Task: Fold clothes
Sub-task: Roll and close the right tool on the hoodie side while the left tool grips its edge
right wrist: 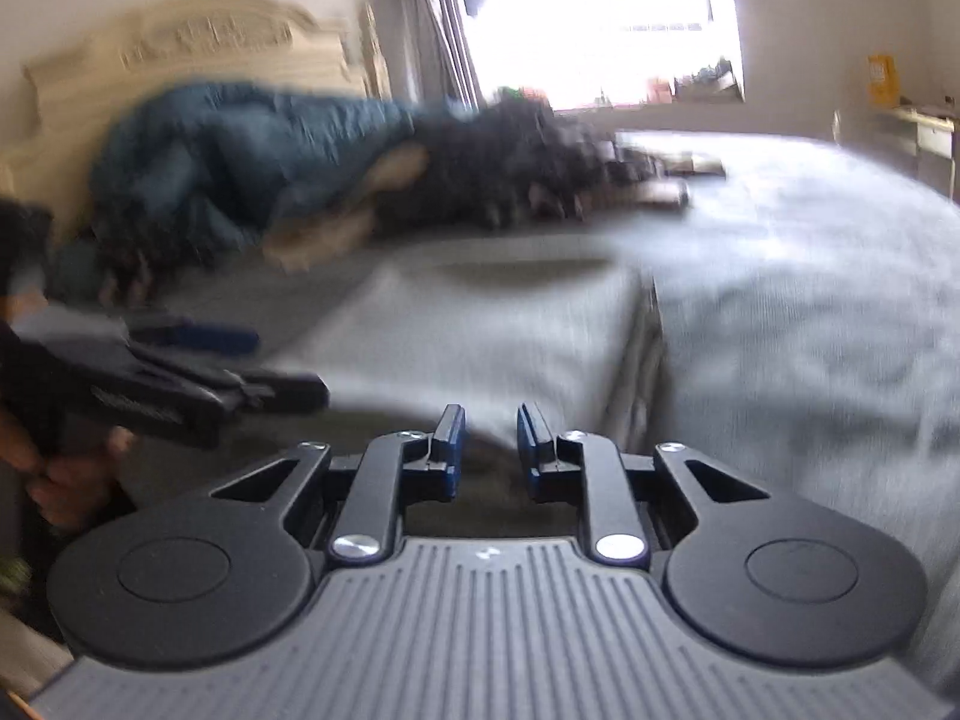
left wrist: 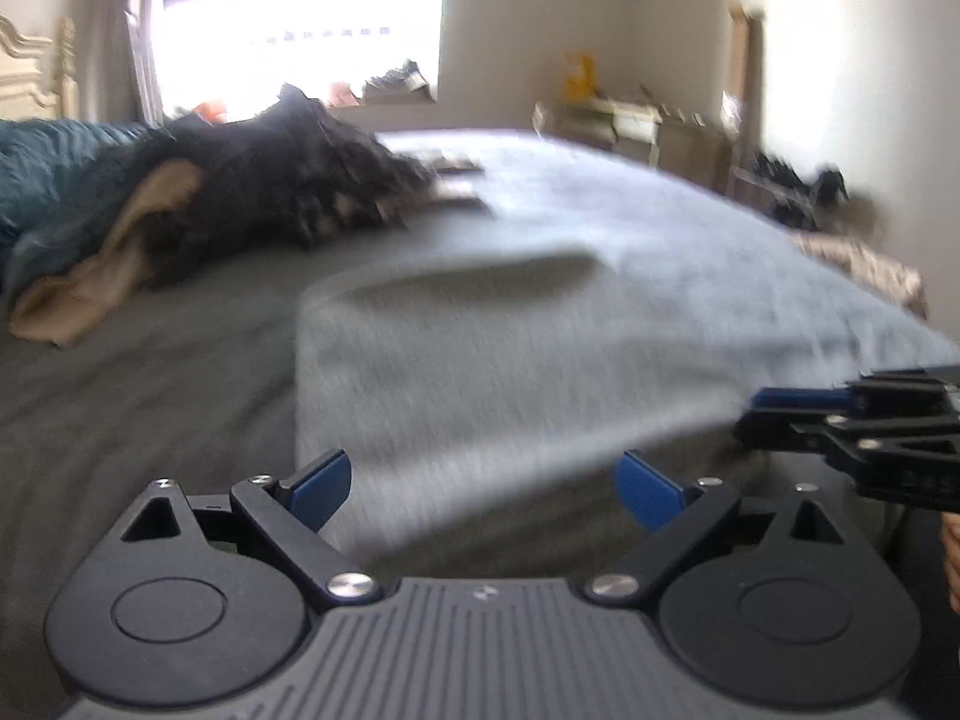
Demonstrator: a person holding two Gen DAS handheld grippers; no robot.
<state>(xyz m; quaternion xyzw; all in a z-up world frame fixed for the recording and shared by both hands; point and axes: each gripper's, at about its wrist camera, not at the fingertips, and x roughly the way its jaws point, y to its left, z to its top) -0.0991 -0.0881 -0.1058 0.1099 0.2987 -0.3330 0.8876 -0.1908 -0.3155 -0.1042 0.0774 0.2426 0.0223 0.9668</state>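
Right under both grippers sits a light grey garment (left wrist: pixel 510 330) spread on the bed (left wrist: pixel 150 372), soft and floppy I'd guess, so pinch its near hem; left gripper (left wrist: pixel 486 486) gapes wide, right gripper (right wrist: pixel 491 447) nearly closed, both empty.

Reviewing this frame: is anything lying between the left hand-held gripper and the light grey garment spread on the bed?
Nothing visible. The left hand-held gripper stands open right at the near edge of the light grey garment, with only dark grey bedsheet beside it. The pile of dark and tan clothes lies well behind, to the left.
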